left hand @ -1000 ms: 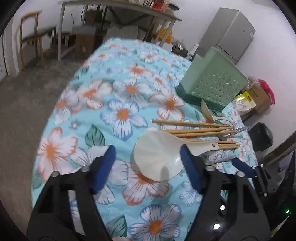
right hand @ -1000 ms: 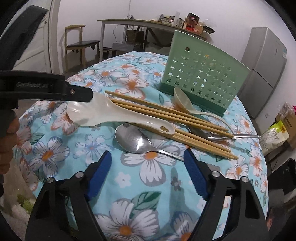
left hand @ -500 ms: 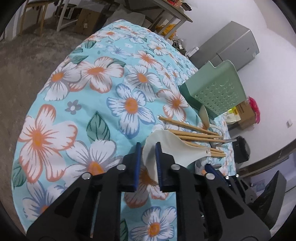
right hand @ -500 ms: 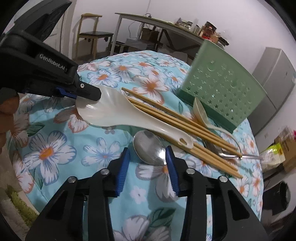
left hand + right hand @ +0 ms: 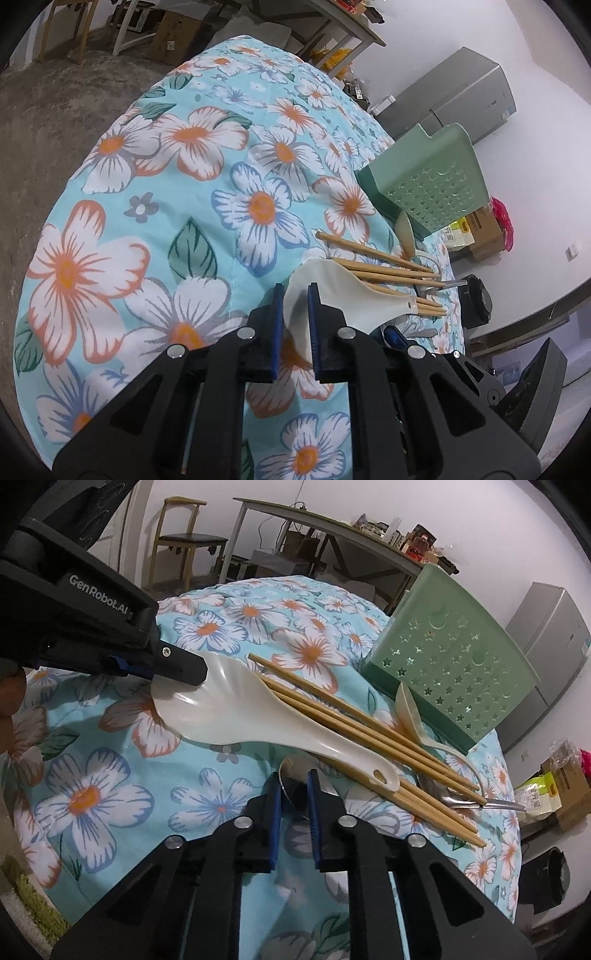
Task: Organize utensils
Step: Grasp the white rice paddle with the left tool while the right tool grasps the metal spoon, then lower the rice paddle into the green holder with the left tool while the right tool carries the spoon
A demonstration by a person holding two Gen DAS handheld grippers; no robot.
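A white rice paddle [image 5: 347, 295] lies across several wooden chopsticks [image 5: 384, 273] on the flowered tablecloth. My left gripper [image 5: 295, 291] is shut on the edge of its blade, which stands upright between the pads. In the right wrist view the left gripper [image 5: 184, 668] pinches the paddle [image 5: 236, 716] from the left. My right gripper [image 5: 294, 779] is closing, and its blue pads press both sides of the bowl of a metal spoon [image 5: 295, 788]. The spoon's handle runs under the chopsticks [image 5: 351, 723]. A green perforated utensil holder [image 5: 450, 675] stands behind them.
A small beige spoon [image 5: 410, 709] leans at the holder's base, and another metal utensil [image 5: 480, 803] lies under the chopstick tips. The round table's edge [image 5: 74, 206] drops off at the left. A grey fridge [image 5: 454, 99], a long table [image 5: 325, 528], a chair [image 5: 184, 539] and boxes stand around.
Both grippers went from wide open to shut: the left one on the rice paddle's blade, the right one around the metal spoon's bowl. Both moved forward and lower, and each rolled a little.
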